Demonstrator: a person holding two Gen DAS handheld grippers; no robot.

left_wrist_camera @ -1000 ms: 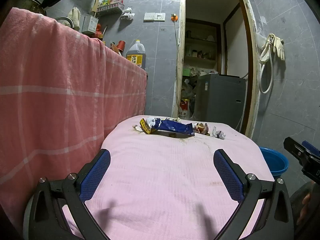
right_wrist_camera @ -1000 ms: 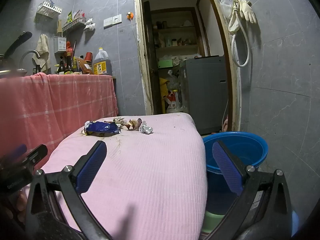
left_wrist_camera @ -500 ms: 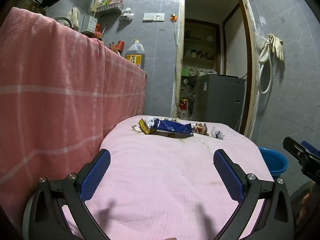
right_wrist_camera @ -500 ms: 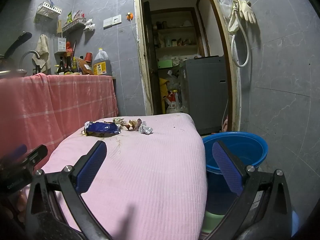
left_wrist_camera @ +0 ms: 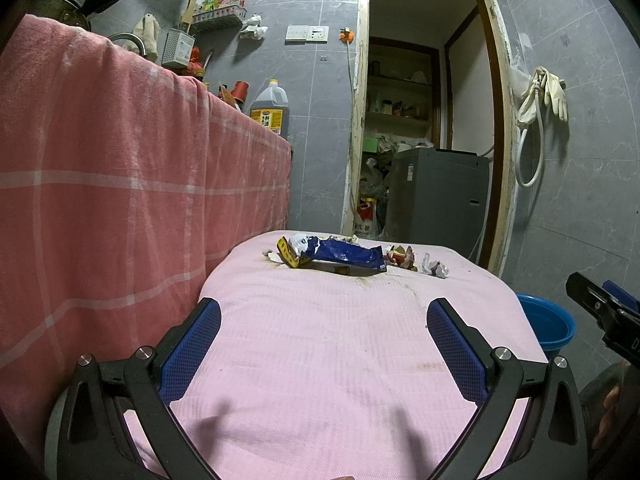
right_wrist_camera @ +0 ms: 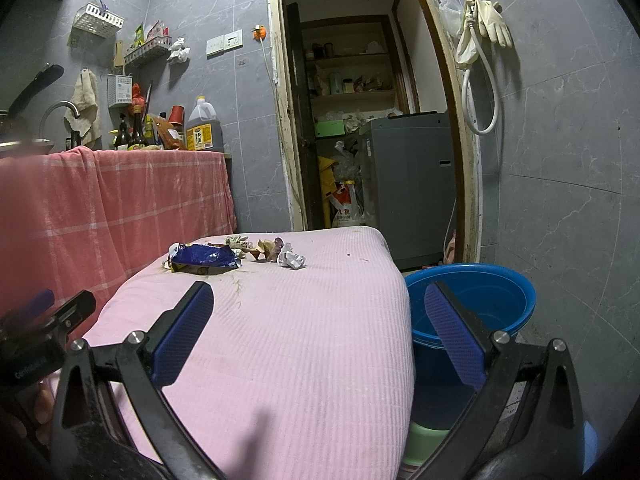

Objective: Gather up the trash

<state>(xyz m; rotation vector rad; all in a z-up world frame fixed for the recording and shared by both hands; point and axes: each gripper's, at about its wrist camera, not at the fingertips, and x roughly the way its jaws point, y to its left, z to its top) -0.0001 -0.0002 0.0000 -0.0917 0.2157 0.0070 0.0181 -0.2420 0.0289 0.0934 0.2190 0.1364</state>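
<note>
Left gripper point(left_wrist_camera: 323, 346): jaws apart, empty
Right gripper point(right_wrist_camera: 320, 330): jaws apart, empty
Wrapper point(left_wrist_camera: 340, 255): 12 o'clock on pink table point(left_wrist_camera: 320, 360) — scraps point(left_wrist_camera: 434, 268) beside it
Bucket point(right_wrist_camera: 472, 312): 3 o'clock — beside table

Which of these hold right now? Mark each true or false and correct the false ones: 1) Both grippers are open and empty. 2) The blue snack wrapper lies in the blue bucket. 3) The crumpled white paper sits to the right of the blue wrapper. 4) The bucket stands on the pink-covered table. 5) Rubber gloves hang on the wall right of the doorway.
1) True: the left gripper and the right gripper both stand wide open with nothing between the fingers.
2) False: the blue snack wrapper lies on the pink-covered table, at its far end.
3) True: the crumpled white paper sits right of it.
4) False: the blue bucket stands below, beside the table's right edge.
5) True: the rubber gloves hang there.
</note>
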